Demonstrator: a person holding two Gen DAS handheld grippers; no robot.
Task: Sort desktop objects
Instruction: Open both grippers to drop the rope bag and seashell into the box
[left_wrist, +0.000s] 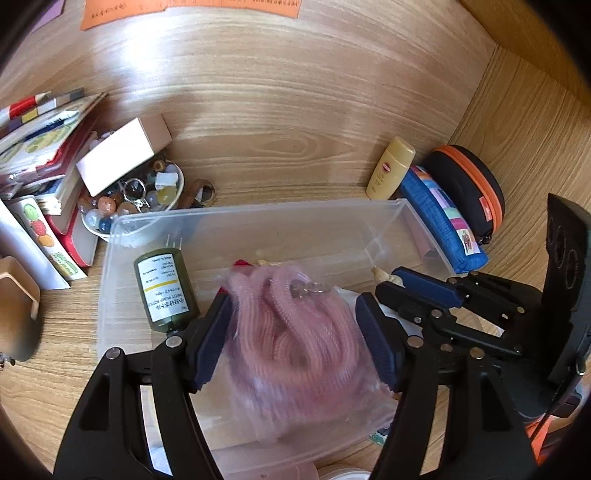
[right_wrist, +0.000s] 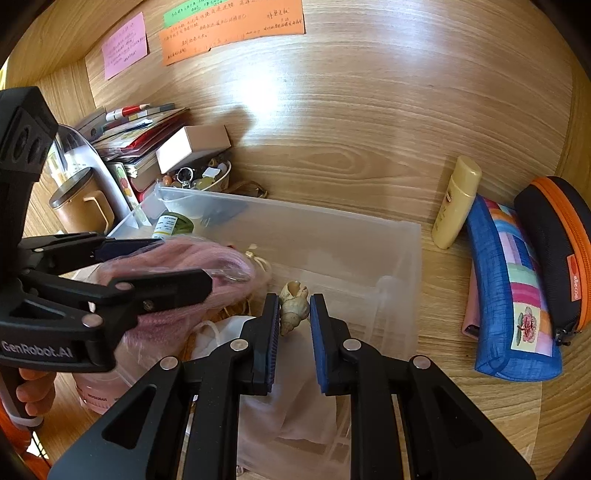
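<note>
A clear bag of pink cord (left_wrist: 295, 332) hangs between the blue pads of the left tongs (left_wrist: 291, 332) over the clear plastic bin (left_wrist: 258, 218); whether the pads press it cannot be told, as the bag is blurred. The right tongs (right_wrist: 294, 328) are clamped on a pale snail shell (right_wrist: 293, 304) above the same bin. A green bottle (left_wrist: 164, 288) lies in the bin's left end. On the worktop (left_wrist: 277, 129), a yellow lotion bottle (left_wrist: 389, 168), a blue patchwork pouch (left_wrist: 443, 221) and a black case with an orange zip (left_wrist: 469, 184) sit right of the bin; a bowl of marbles (left_wrist: 136, 199) and stacked books (left_wrist: 48, 147) sit left.
</note>
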